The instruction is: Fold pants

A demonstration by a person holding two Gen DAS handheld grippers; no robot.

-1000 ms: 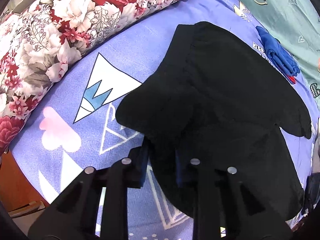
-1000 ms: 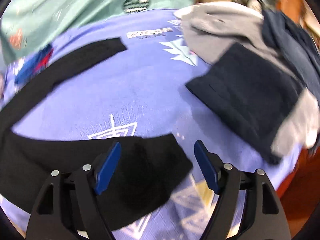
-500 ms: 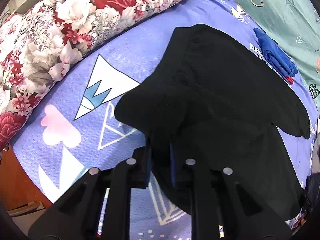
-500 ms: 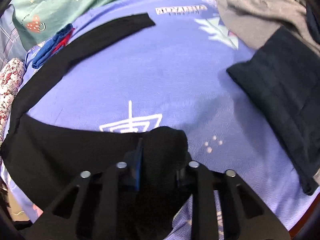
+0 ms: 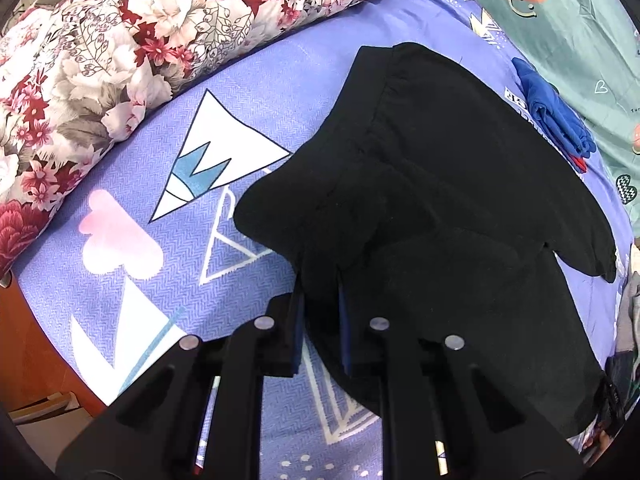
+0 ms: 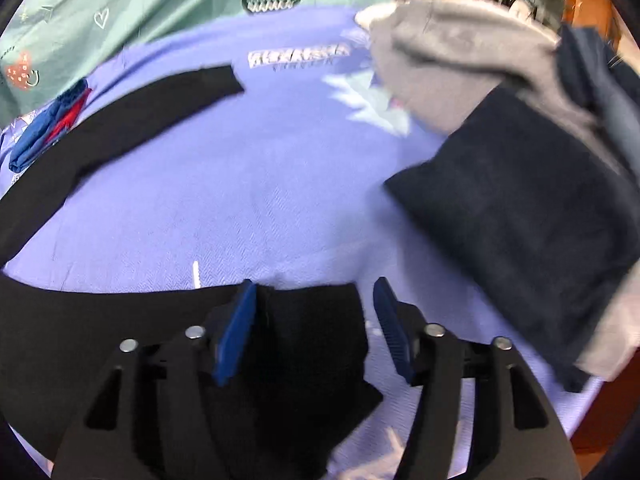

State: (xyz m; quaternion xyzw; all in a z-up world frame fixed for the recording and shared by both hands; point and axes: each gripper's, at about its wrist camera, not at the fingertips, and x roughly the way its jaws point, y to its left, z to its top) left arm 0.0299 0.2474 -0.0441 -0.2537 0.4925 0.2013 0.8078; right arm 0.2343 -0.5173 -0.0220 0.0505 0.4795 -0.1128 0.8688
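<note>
1. Pinching a bunched fold of the black soft-fabric pants (image 5: pixel 440 200), the left claw (image 5: pixel 320 300) is staying clamped on the cloth near the waist end, just as it was half a second ago, with the hand holding its place over the lilac printed bedsheet (image 5: pixel 180 260).
2. Lying beside that grip, the long floral bolster pillow (image 5: pixel 140 40) is bordering the sheet, and a small folded blue cloth (image 5: pixel 556 116) is sitting just past the far edge of the pants.
3. Spreading out across the bed, the pants are lying with the waist end under the left claw and both legs stretching toward the right claw (image 6: pixel 316 320); the far leg is curving away on its own while the near leg's hem is sitting between the blue pads.
4. Opening again, the right claw's jaws are now standing apart: half a second ago they were squeezed on that hem, and now the pads are no longer pressing on it, though the cloth is still lying between them.
5. Judging from this, the right side is either releasing or re-gripping the hem, so the fold is not yet being carried over.
6. Resting well to the right, a folded dark navy garment (image 6: pixel 520 220) and a crumpled grey garment (image 6: pixel 448 68) are sitting apart from the pants.
</note>
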